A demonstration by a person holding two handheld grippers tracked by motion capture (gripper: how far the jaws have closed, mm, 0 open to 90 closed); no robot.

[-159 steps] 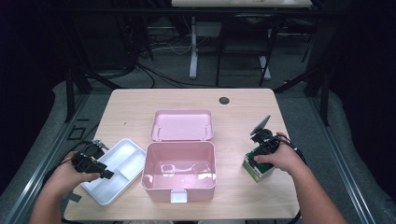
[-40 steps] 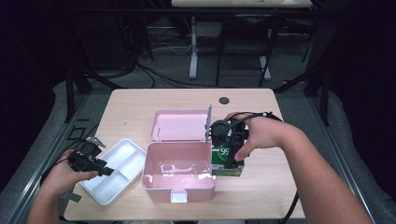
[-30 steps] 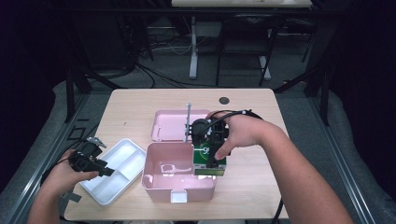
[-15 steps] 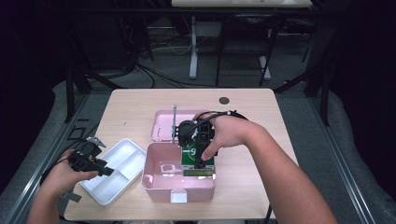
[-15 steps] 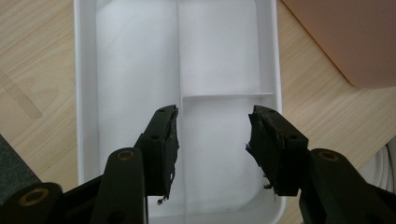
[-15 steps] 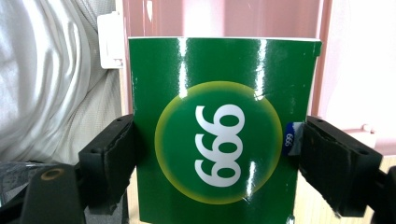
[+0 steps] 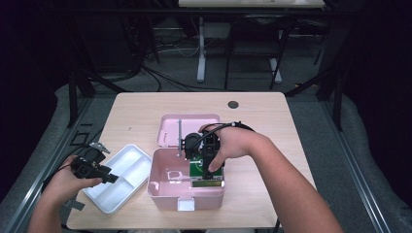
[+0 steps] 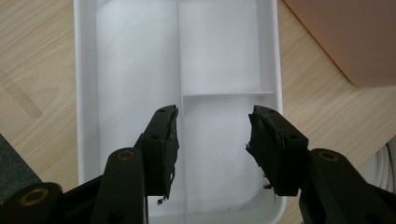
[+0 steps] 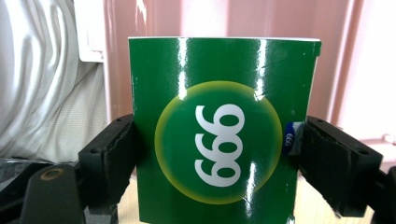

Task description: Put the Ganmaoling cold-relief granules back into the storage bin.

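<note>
Wooden counter [image 7: 272,126], dark room. Green box [image 7: 205,171]: carried in from the counter's right edge, now low inside the pink case [image 7: 167,193]; release pending. Right gripper [image 7: 206,167]: fingers clamped on its sides. Left gripper [image 8: 212,147]: fingers parted, empty, over white tray [image 7: 127,167].

A light wooden bench [image 7: 145,116] carries a small dark round disc [image 7: 233,104] near its far edge, well apart from everything else. Beyond the bench, on the grey floor [image 7: 170,77], black cables [image 7: 160,77] trail past a white post [image 7: 200,53] and dark frame legs [image 7: 279,63].
</note>
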